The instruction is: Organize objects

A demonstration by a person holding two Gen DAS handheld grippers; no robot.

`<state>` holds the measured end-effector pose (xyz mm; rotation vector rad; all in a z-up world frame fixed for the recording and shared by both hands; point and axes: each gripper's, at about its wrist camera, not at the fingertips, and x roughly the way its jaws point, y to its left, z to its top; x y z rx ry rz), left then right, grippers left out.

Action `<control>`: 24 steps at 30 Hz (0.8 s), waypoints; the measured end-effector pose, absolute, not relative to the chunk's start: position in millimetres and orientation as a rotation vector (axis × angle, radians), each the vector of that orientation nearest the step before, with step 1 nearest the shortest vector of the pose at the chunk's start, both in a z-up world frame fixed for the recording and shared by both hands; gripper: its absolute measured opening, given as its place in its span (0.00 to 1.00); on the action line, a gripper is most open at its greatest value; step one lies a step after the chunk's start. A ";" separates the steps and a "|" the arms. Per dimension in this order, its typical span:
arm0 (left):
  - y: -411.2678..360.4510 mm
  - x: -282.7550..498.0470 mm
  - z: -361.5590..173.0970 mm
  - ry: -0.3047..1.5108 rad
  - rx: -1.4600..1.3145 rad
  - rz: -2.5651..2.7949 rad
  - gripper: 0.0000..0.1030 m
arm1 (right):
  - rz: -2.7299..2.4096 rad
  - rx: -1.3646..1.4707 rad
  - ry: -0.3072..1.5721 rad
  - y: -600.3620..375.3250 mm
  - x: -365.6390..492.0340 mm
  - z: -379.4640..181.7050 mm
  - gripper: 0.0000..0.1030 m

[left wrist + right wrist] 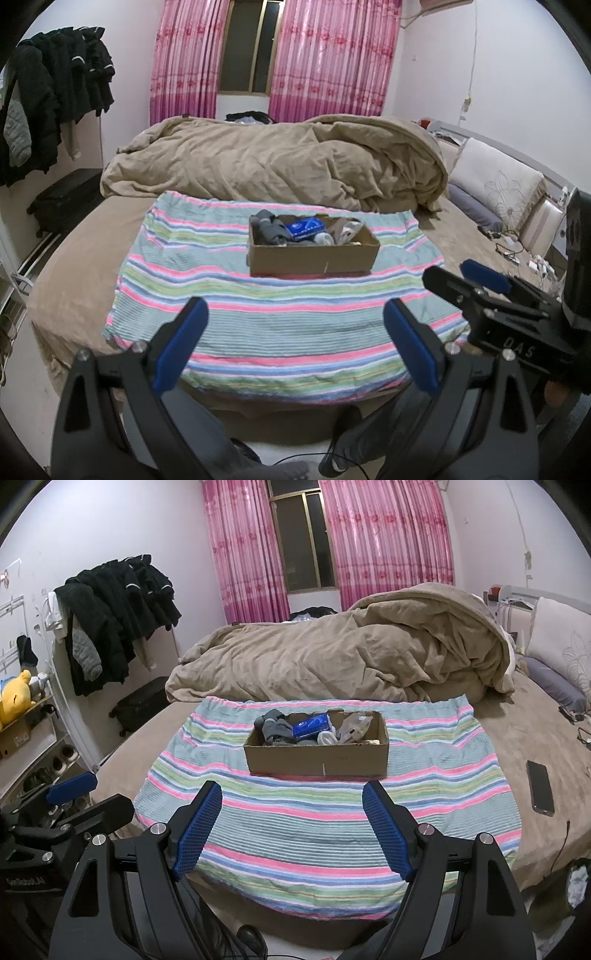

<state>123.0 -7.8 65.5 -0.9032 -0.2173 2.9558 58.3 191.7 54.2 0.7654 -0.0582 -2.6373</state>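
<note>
both grippers, left [295, 325] and right [291, 812], agape and empty; cardboard box [317, 762] contents half-hidden, jumbled.

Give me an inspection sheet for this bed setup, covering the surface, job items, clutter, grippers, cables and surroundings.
Surface: striped cloth spread flat on the bed.
Job's things: cardboard box on the cloth, holding grey socks, a blue packet and pale items.
Clutter: phone on the bed, right of the cloth; rumpled tan duvet behind.
Grippers: left gripper and right gripper both open, empty, short of the box.
Cables: chargers and cords near the pillows.
Surroundings: pink curtains, dark clothes on a rack, suitcase.
</note>
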 end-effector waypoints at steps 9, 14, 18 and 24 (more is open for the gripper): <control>-8.7 125.7 64.5 -0.222 -0.902 2.958 0.94 | -2.638 0.763 -0.053 191.2 59.8 54.2 0.79; -8.6 126.4 63.0 -0.227 -0.900 2.959 0.94 | -2.637 0.775 -0.055 190.4 59.7 54.2 0.79; -6.4 126.0 61.6 -0.215 -0.908 2.958 0.94 | -2.639 0.775 -0.054 192.0 60.1 55.5 0.79; -2.1 118.4 60.7 -0.213 -0.916 2.953 0.94 | -2.638 0.778 -0.057 194.3 57.2 55.2 0.79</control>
